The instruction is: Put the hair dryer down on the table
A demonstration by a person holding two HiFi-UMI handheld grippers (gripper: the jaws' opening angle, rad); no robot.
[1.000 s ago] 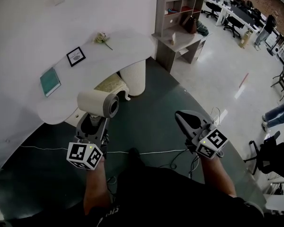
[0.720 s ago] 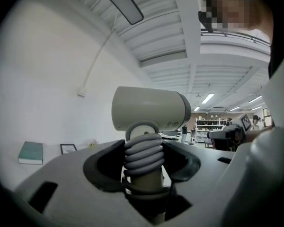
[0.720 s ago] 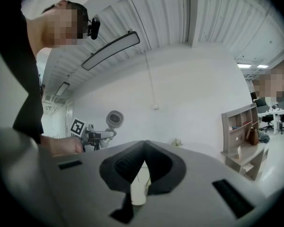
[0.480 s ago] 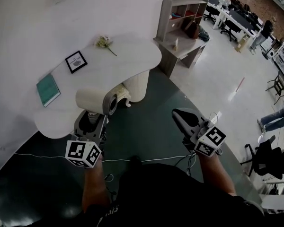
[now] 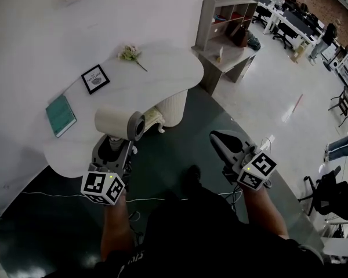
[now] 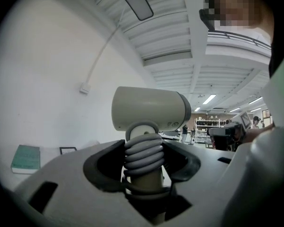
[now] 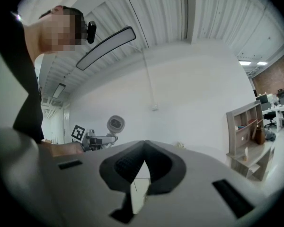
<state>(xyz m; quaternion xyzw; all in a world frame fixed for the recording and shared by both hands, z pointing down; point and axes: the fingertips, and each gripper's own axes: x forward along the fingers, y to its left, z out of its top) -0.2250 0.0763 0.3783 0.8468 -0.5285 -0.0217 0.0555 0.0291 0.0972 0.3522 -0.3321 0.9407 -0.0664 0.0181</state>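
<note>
Table (image 5: 162,68) now sits nearer; left gripper (image 5: 113,147) still pinches the hair dryer (image 5: 117,122) handle by its near edge, right gripper (image 5: 218,138) pressed together, empty, so set-down looks close.

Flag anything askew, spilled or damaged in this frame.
Nothing stands out. The left gripper holds the hair dryer upright by its cord-wrapped handle; book, frame and flower lie tidy on the table. The right gripper is shut and empty.

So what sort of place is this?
Probably an open-plan office or lab: rows of desks and office chairs, a shelf unit, and a white table holding a book.
</note>
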